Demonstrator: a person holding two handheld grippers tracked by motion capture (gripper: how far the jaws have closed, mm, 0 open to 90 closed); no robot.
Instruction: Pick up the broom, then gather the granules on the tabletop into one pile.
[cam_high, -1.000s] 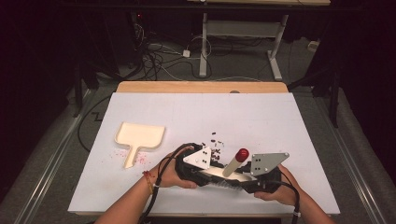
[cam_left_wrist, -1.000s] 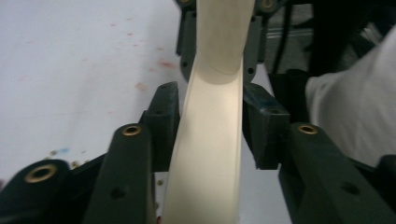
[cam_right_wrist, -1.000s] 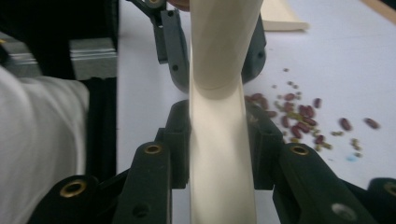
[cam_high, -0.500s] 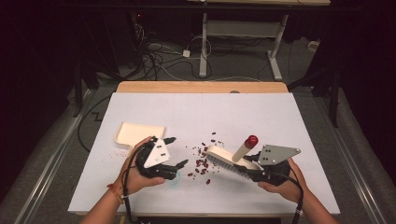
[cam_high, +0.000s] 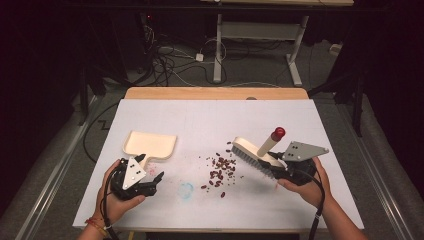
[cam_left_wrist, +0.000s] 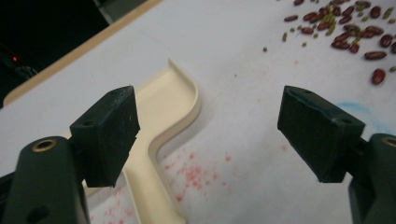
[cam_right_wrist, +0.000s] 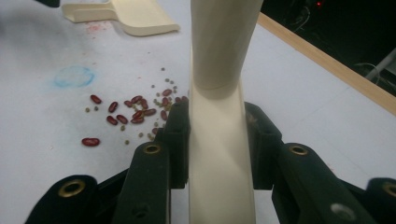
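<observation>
The right gripper (cam_high: 280, 170) is clamped on the handle of the cream brush (cam_high: 252, 152), held just right of the scattered red beans (cam_high: 220, 170) near the worktop's (cam_high: 210, 115) middle. The left gripper (cam_high: 150, 182), whose jaws have just been opening and hold nothing, hovers over the cream dustpan (cam_high: 150, 143) toward the left edge. The dustpan looks light, stiff and smooth; its narrow handle is the place to grip.

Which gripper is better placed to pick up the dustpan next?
Left. The left gripper is open right beside the dustpan handle, while the right gripper is shut on the brush across the beans.
</observation>
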